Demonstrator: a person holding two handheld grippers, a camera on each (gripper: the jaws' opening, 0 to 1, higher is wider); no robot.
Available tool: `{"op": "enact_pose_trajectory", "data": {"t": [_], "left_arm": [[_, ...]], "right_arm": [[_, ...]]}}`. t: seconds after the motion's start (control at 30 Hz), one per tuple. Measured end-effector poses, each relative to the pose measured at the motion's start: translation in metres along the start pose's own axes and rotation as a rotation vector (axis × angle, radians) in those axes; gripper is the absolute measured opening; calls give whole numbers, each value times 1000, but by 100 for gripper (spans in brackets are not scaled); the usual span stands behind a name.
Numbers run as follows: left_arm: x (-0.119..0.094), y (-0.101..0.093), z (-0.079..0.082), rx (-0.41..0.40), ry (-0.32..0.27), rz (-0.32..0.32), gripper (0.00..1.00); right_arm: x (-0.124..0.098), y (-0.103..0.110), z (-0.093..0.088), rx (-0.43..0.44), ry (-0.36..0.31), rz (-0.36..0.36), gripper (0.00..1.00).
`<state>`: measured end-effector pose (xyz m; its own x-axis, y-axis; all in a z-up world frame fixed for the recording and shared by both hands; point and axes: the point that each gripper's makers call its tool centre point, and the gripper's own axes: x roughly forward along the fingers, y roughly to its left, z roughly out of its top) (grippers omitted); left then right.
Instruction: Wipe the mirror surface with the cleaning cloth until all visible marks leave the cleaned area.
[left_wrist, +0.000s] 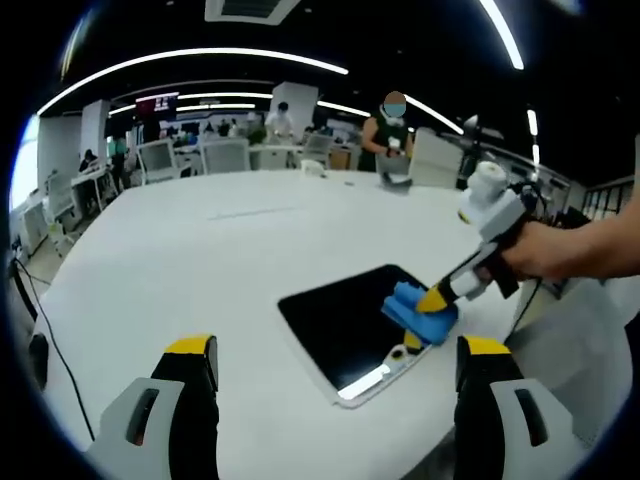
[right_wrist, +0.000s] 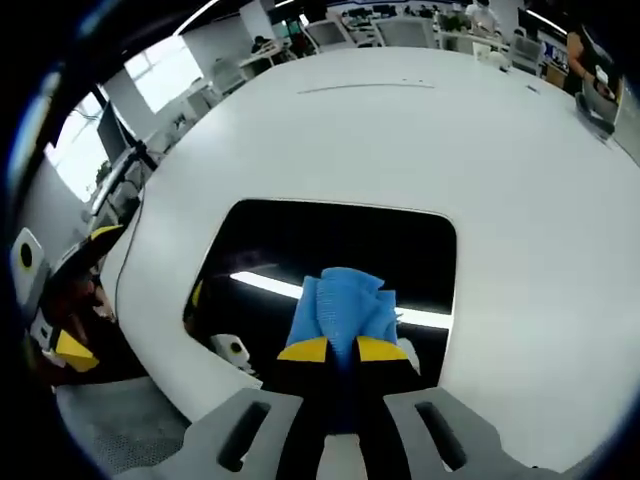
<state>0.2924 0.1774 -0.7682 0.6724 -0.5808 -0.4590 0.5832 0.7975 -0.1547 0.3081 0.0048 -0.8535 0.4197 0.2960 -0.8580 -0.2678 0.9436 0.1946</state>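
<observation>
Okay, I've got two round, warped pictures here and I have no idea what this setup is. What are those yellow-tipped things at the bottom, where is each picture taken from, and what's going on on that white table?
No robot here: a person holds a two-jaw hand tool, called a gripper, in each hand. A fisheye camera rides on each one, which is why both pictures look round and bent.

The left gripper view looks along the left gripper; its two yellow-tipped jaws stand wide apart at the bottom, holding nothing. Across from it you see the person's hand working the right gripper.

The right gripper view looks along that right gripper. Its jaws are closed on a blue cloth, pressed against a dark mirror.

The mirror lies flat near the edge of a large white table, with the cloth at one side of it. The bright stripes in the glass appear to be reflected ceiling lights.
</observation>
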Motion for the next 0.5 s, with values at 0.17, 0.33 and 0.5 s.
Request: {"op": "enact_pose_trajectory", "data": {"t": [0.17, 0.33, 0.5], "left_arm": [[-4, -2, 1, 3, -3, -3, 100], [-8, 2, -4, -1, 4, 7, 100], [-11, 0, -6, 1, 3, 16, 100]], "right_arm": [[-2, 2, -5, 6, 7, 4, 3], [-4, 5, -9, 7, 16, 7, 3], [-6, 9, -14, -6, 17, 11, 3]]}}
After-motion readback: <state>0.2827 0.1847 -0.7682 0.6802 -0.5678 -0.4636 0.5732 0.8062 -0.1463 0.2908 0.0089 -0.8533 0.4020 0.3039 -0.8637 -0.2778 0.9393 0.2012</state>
